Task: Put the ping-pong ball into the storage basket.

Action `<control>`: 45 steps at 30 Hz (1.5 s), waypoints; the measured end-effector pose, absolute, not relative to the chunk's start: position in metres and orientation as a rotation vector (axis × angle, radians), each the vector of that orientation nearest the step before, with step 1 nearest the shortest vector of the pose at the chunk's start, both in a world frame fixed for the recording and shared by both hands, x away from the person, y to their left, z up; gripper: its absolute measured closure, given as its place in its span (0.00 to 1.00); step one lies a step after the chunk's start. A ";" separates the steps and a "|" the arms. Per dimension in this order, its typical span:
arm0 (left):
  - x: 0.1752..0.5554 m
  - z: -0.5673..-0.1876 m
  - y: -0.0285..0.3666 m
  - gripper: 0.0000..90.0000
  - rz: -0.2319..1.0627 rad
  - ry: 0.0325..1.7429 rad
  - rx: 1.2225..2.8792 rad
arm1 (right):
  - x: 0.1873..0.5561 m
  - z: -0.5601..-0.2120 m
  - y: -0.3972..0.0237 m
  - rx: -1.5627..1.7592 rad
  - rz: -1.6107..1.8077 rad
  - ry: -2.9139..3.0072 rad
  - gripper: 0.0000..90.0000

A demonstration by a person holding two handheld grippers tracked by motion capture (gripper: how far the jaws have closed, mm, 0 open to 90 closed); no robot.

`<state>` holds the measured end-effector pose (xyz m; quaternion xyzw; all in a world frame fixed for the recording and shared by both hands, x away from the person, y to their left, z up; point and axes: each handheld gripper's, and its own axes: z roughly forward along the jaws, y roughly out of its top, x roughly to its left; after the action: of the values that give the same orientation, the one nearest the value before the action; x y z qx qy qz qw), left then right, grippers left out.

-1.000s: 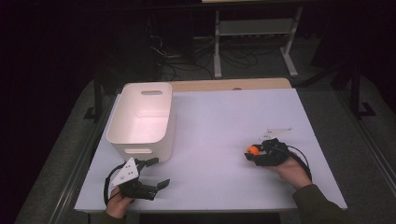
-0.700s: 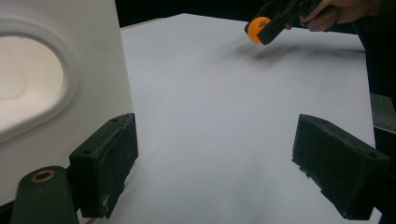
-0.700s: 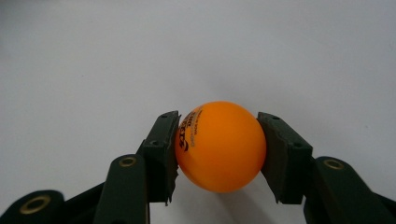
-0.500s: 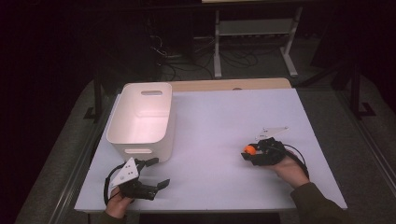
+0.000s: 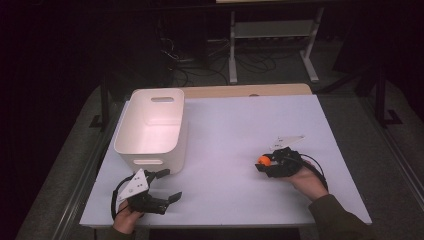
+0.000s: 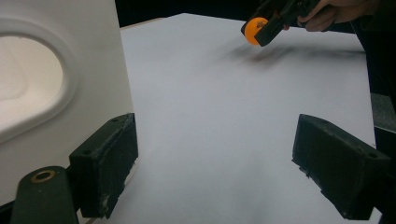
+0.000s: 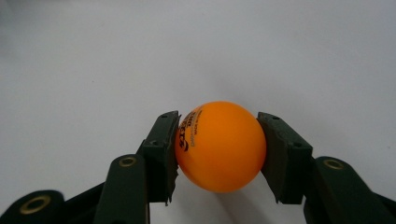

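Clamping an orange table-tennis ball between its two black jaws, the right gripper sits over the right part of the white table, toward the near edge. In the right gripper view both pads press on the ball's sides, one on each flank, and small dark print runs along the ball's left face. The ball hangs just above the white surface, with a faint shadow beneath it. In the high view the ball shows as a small orange spot at the gripper's left tip, with the person's right hand wrapped around the gripper body and a dark sleeve running off toward the near right corner. A cable loops around that hand.

The left gripper rests at the near left corner of the table, held in the person's left hand, with its grey three-cornered plate on top. Its jaws stand wide apart with nothing between them; in the left gripper view bare white table lies in the gap.

A white plastic bin with cut-out handles stands on the left side of the table, just beyond the left gripper and well apart from the ball. In the left gripper view the bin's wall and oval handle opening sit close beside the left-hand jaw, and the ball shows far off in the other gripper's jaws.
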<state>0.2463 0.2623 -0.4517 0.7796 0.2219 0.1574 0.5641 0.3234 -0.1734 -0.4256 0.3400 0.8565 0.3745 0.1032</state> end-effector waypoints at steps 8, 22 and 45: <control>0.246 -0.452 0.262 0.16 0.371 0.522 1.836 | 0.324 -0.425 -0.168 0.987 1.112 2.535 0.55; 0.247 -0.452 0.262 0.16 0.370 0.522 1.835 | 0.326 -0.424 -0.155 0.954 1.112 2.564 0.55; 0.247 -0.452 0.263 0.16 0.371 0.524 1.834 | 0.329 -0.425 -0.134 0.894 1.108 2.611 0.55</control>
<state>0.2467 0.2626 -0.4515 0.7795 0.2227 0.1577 0.5638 0.3293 -0.1345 -0.4246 0.2996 0.8749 0.3712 0.0839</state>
